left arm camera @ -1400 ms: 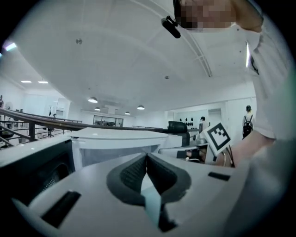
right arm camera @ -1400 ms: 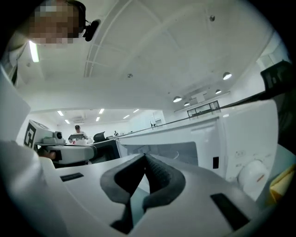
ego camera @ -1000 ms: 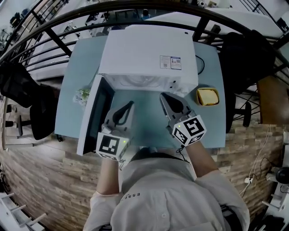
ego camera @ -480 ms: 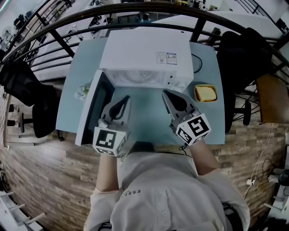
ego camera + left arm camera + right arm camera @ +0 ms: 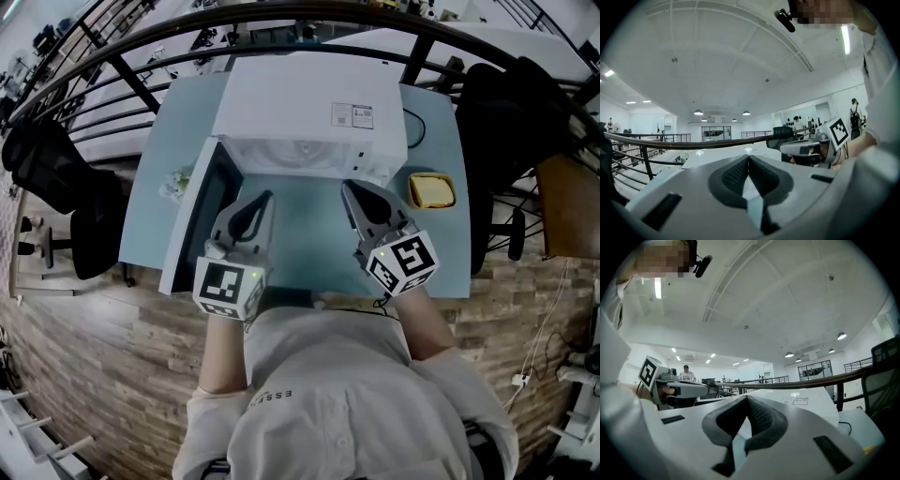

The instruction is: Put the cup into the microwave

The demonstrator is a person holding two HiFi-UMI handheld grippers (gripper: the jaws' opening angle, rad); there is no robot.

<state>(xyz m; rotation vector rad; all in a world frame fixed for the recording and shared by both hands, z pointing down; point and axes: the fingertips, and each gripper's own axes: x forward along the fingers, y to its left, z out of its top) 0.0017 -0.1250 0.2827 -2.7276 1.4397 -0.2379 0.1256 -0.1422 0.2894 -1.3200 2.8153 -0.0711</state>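
- On the pale blue worktop (image 5: 300, 220) stood a white microwave (image 5: 309, 103), its door (image 5: 192, 230) swung open to the left.
- From the head view, the microwave's own top hid nearly all of the inside; only a pale strip of the cavity showed at the front, and no cup could be made out there.
- A small yellow container (image 5: 431, 190), which looked like the cup seen from above, sat on the worktop just beside the microwave's right front corner, outside it. Its shape was too small to read surely.
- The left hand-held gripper (image 5: 264, 199) hung in front of the opening, its jaws pressed together on nothing (image 5: 748, 157).
- The right hand-held gripper (image 5: 347, 187) was beside it, well apart from the yellow container, its jaws likewise pressed together and empty (image 5: 746, 397).
- Both gripper views looked level over the microwave's top, so neither showed the worktop nor the container.
- A small greenish thing (image 5: 175, 181) lay left of the door, too blurred to name.
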